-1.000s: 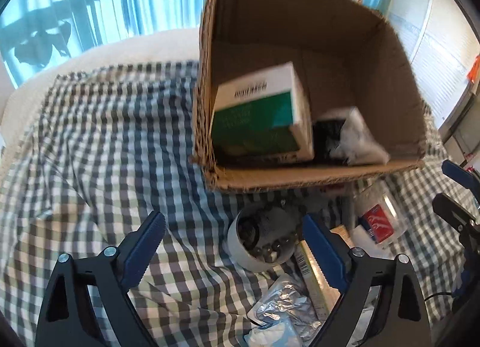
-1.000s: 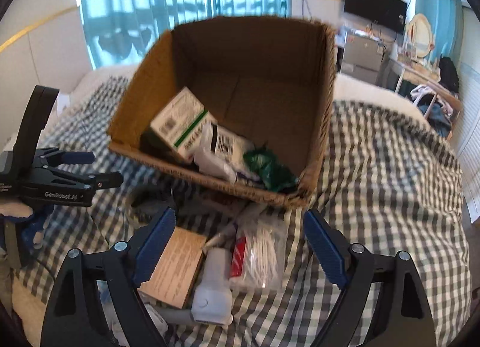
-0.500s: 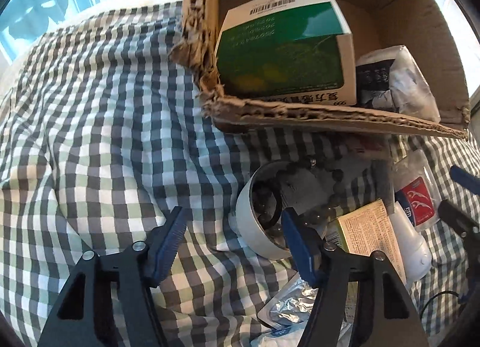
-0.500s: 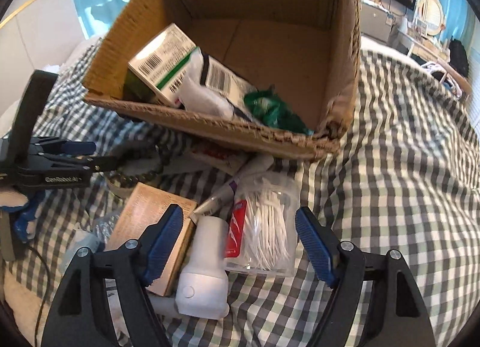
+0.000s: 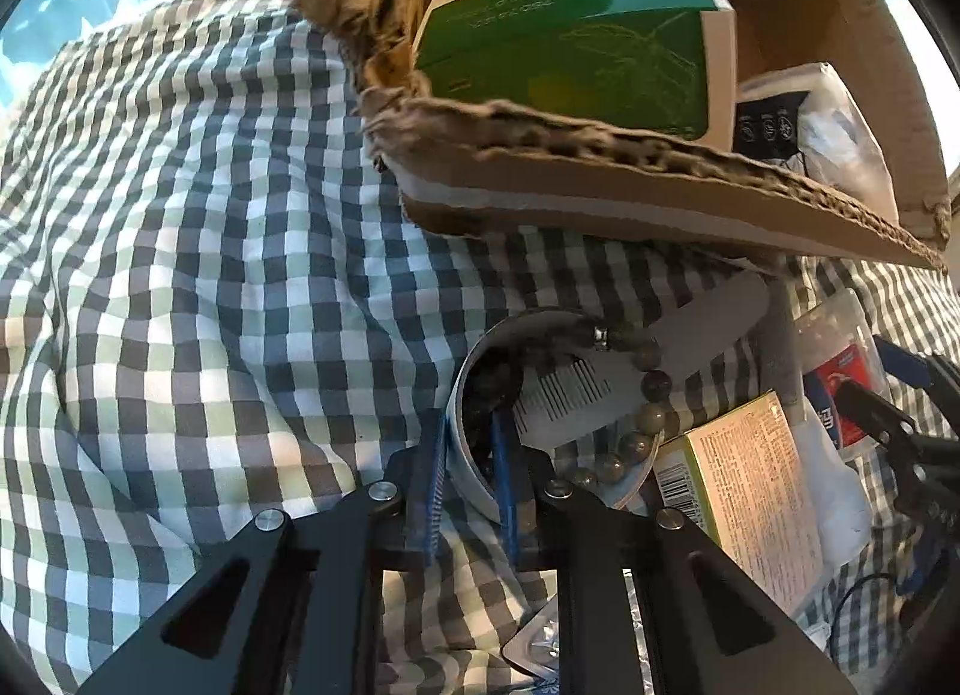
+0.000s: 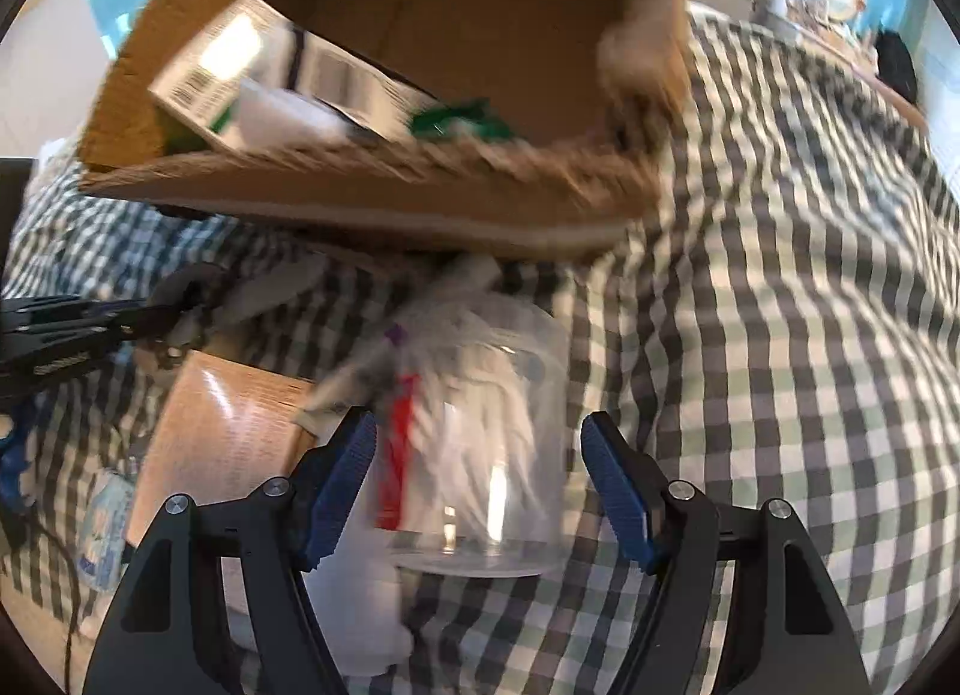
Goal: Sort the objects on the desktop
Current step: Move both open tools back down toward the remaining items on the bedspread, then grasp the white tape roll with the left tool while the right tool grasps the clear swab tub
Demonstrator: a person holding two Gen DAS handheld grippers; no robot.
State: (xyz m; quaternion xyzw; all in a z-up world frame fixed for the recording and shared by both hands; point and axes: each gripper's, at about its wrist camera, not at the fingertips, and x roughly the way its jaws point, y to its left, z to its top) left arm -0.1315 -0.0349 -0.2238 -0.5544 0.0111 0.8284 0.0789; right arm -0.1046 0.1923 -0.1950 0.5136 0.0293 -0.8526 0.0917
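Both tongs, left (image 5: 471,476) and right (image 6: 480,485), have black frames, silver screws and ribbed blue pads (image 6: 615,494).

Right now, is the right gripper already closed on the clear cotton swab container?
No. The right gripper is open, its blue pads standing off either side of the cotton swab container.

My right gripper (image 6: 480,482) jaws spread either side of a clear tub of cotton swabs (image 6: 480,443) at lower centre | cardboard box (image 6: 384,203) across the top, holding packets | brown carton (image 6: 228,437) lower left | left gripper (image 6: 120,320) at left edge | checked cloth (image 6: 780,335) underneath
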